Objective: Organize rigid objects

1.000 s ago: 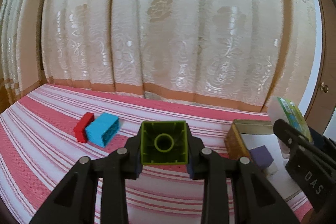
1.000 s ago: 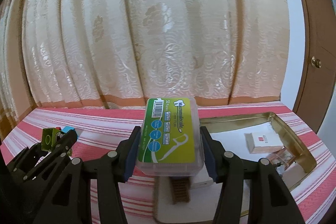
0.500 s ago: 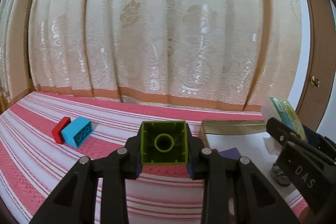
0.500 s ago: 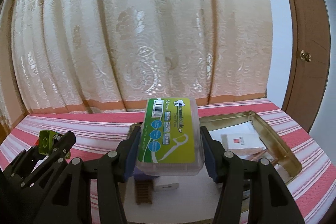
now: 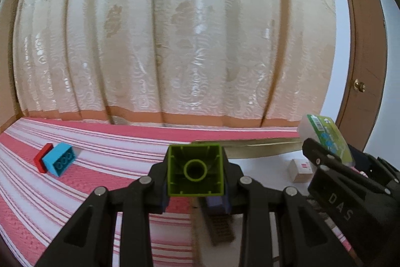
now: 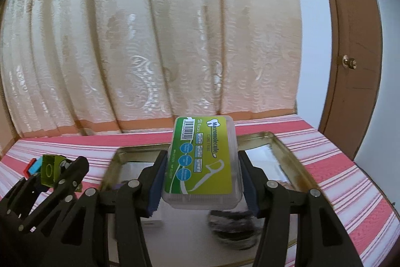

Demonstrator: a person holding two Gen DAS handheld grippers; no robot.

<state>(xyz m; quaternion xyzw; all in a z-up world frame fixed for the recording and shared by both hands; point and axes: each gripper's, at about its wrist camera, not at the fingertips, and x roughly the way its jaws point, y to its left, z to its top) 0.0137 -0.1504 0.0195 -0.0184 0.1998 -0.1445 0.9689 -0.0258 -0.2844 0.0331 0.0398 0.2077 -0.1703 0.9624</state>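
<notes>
My left gripper [image 5: 196, 182] is shut on a green toy brick [image 5: 195, 170], hollow underside toward the camera, held above the left edge of a gold metal tray [image 5: 250, 143]. My right gripper [image 6: 201, 182] is shut on a clear floss-pick box with a green label [image 6: 202, 162], held over the tray [image 6: 287, 149]. The left gripper with its brick also shows in the right wrist view [image 6: 48, 170], and the box shows in the left wrist view [image 5: 327, 137]. A blue brick [image 5: 60, 159] and a red brick [image 5: 42, 158] lie on the striped cloth at the left.
The tray holds a small white box [image 5: 300, 167], a purple block [image 5: 216, 203], a brown comb-like piece [image 5: 221, 227] and a dark blurred object [image 6: 232, 227]. A cream curtain [image 5: 175, 41] hangs behind the table. A wooden door [image 6: 350, 54] stands at the right.
Both grippers have moved to the right, over the tray, with their objects still held. The blue and red bricks have slid further left in the left wrist view.
</notes>
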